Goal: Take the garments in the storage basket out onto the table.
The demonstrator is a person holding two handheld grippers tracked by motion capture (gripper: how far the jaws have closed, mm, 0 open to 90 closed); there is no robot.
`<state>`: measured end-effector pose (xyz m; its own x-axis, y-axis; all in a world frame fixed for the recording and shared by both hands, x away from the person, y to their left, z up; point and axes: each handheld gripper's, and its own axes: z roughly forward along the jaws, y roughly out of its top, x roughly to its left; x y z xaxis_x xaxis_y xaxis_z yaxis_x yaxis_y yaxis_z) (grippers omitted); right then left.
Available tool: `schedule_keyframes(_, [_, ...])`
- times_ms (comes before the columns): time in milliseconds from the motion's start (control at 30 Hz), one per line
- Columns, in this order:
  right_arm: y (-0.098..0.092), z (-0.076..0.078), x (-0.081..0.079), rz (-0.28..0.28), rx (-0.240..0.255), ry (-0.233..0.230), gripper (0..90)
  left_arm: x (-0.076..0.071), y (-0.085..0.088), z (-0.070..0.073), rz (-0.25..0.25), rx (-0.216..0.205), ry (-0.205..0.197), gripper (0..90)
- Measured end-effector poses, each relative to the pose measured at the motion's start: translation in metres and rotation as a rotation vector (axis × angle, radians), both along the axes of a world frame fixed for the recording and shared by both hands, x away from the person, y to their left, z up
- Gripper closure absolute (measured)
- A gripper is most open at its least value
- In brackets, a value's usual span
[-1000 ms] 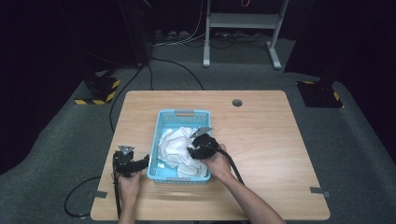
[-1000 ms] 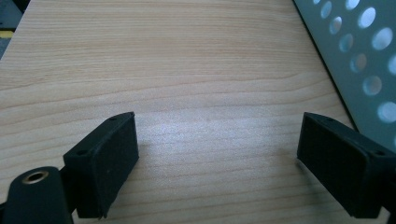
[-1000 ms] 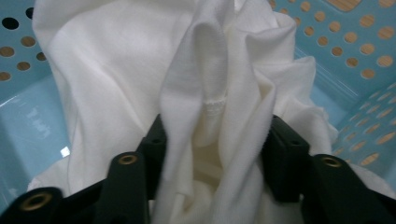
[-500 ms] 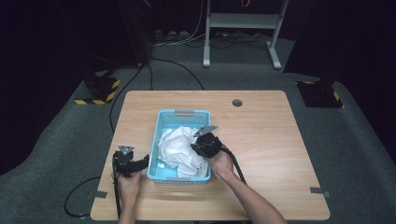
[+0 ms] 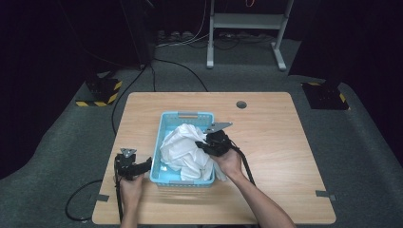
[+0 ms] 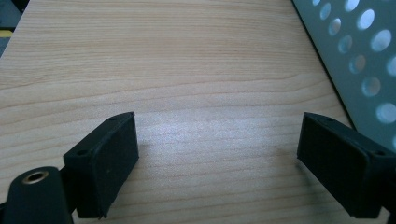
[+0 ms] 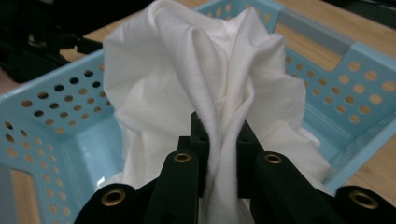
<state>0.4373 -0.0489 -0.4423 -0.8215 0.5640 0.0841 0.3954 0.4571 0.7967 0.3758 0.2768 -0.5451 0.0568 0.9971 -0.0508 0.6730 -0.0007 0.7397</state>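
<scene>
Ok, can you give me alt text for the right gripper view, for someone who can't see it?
The right tool is shut on a fold of white cloth, which bunches up above its two black jaws. Around the cloth is a light blue perforated basket on a wooden table.

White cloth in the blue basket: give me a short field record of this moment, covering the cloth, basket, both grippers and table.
cloth: crumpled white fabric cloth, a fold pinched and lifted
basket: light blue perforated plastic basket, holds the cloth
right gripper: shut on the fold, over the basket
left gripper: fingers wide apart, nothing between, beside the basket
table: light wooden table
</scene>
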Motion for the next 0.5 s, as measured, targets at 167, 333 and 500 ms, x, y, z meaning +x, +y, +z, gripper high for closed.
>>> schedule_keyframes(167, [-0.005,0.014,-0.001,0.01,0.049,-0.011,83.1,0.0,0.0,0.0,0.0,-0.001,0.0,12.7])
schedule_keyframes(333, [-0.011,0.028,-0.003,0.009,0.098,-0.021,83.1,0.0,0.0,0.0,0.0,0.0,0.0,12.7])
schedule_keyframes(500, [-0.019,0.042,-0.004,0.004,0.149,-0.04,83.1,0.0,0.0,0.0,0.0,0.0,0.0,12.7])
